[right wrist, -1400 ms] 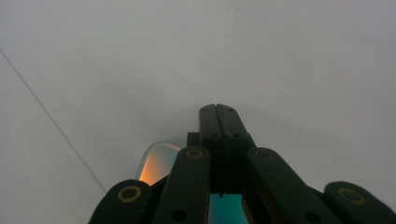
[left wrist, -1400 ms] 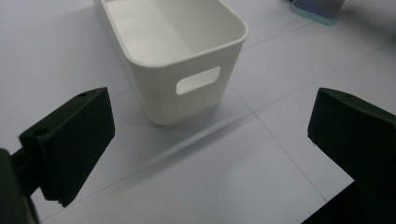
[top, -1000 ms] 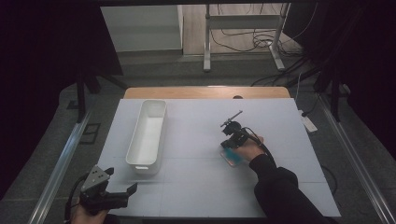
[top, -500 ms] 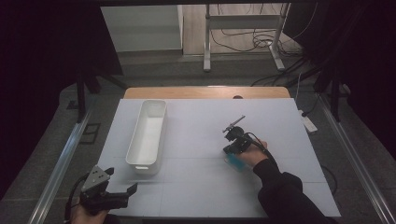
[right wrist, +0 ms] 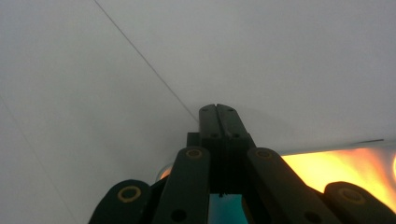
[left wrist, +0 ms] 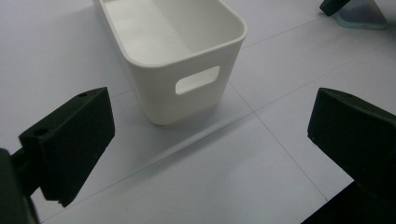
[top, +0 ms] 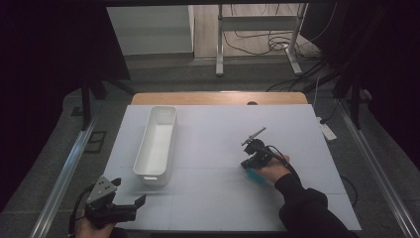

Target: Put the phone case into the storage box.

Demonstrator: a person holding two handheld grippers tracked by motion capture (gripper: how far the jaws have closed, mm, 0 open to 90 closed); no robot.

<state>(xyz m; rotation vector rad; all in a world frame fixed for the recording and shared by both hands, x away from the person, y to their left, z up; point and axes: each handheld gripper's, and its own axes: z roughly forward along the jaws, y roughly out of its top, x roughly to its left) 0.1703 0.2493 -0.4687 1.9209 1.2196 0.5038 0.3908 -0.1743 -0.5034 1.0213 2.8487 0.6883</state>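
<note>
My left gripper rests at the table's near left corner, held in a hand, its jaws wide apart with nothing between them. In the left gripper view it faces the handle end of a white bin, a short way off. My right gripper is held low over the white table right of centre. In the right gripper view its jaws meet flat against each other with nothing between them, pointing down at the bare tabletop. A teal-blue piece sits under that hand.
The long white bin, open-topped with nothing in it, lies left of centre, running away from me. The table is covered in white sheets with thin seams. Beyond the far edge stand a desk frame and floor cables.
My right hand with its gripper has drifted a little to the right and nearer to me. The left gripper and the bin have not moved.
</note>
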